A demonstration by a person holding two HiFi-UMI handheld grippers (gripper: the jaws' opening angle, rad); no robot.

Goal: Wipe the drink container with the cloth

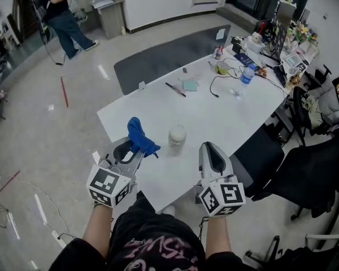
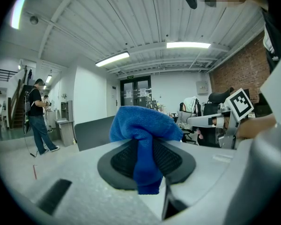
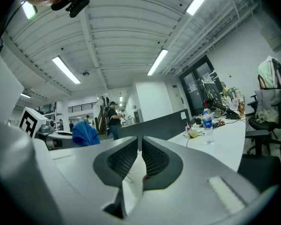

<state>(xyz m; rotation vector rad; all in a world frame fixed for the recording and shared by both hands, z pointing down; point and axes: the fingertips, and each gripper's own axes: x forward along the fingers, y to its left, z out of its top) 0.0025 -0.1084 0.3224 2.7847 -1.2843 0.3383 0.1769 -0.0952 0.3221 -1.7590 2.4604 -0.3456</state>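
Observation:
A white drink container [image 1: 177,135] with a domed lid stands upright on the white table [image 1: 214,114], near its front edge. My left gripper [image 1: 137,147] is to the container's left, shut on a bunched blue cloth [image 1: 140,135]. In the left gripper view the cloth [image 2: 143,123] bulges above the jaws of the left gripper [image 2: 147,144] and hangs down between the pads. My right gripper [image 1: 210,147] is to the right of the container and apart from it. In its own view the right gripper [image 3: 140,144] has its tips together with nothing held. The container is hidden in both gripper views.
At the table's far end are a water bottle [image 1: 247,74], a yellow-green cup [image 1: 222,68], black cables, a pen and a teal pad [image 1: 190,85]. Black office chairs [image 1: 305,168] stand to the right. A person [image 1: 62,18] stands far off on the floor.

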